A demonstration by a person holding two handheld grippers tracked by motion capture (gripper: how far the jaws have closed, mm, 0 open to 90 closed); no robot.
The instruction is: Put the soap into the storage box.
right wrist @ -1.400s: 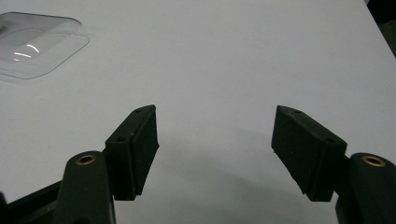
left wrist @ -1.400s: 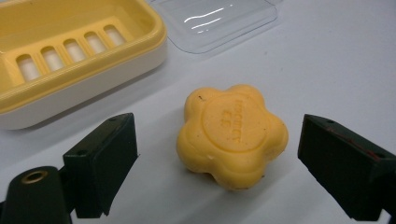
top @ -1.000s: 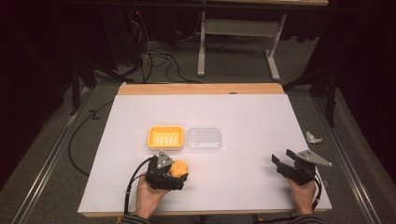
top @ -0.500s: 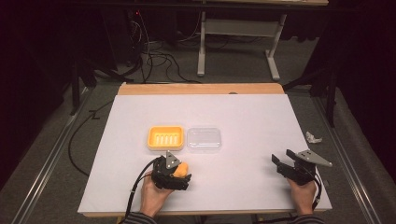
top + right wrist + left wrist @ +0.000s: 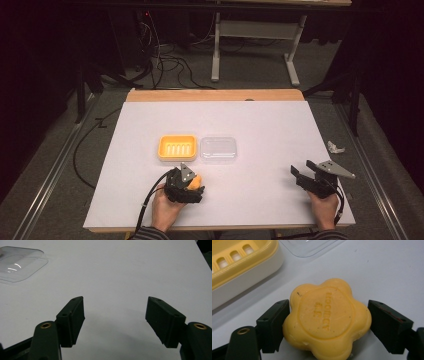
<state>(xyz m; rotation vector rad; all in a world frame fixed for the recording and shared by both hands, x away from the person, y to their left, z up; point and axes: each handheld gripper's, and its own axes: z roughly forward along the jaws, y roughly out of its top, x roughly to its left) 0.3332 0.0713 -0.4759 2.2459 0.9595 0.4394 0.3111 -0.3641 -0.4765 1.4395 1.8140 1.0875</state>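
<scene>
Left claw (image 5: 328,315) low over the desk (image 5: 260,125), jaws just now closing around the flower-shaped yellow soap (image 5: 327,320). Left jaw touching the soap's edge; right jaw just beside it, contact there hard to confirm from the left gripper view. Soap flat on the desk, stamped face up, just in front of the yellow soap dish (image 5: 177,147), on the person's side of it. Seen from the high view as an orange patch (image 5: 195,181) under the left claw (image 5: 192,184).

Clear plastic lid (image 5: 218,149) touching or just beside the soap dish, on the dish's right. Slotted tray of the dish (image 5: 239,262) beyond and left of the soap.

Right claw (image 5: 115,320) spread wide, nothing between the jaws, hovering over bare desk well to the right of the soap dish. Same claw (image 5: 305,179) near the desk's front right corner.
</scene>
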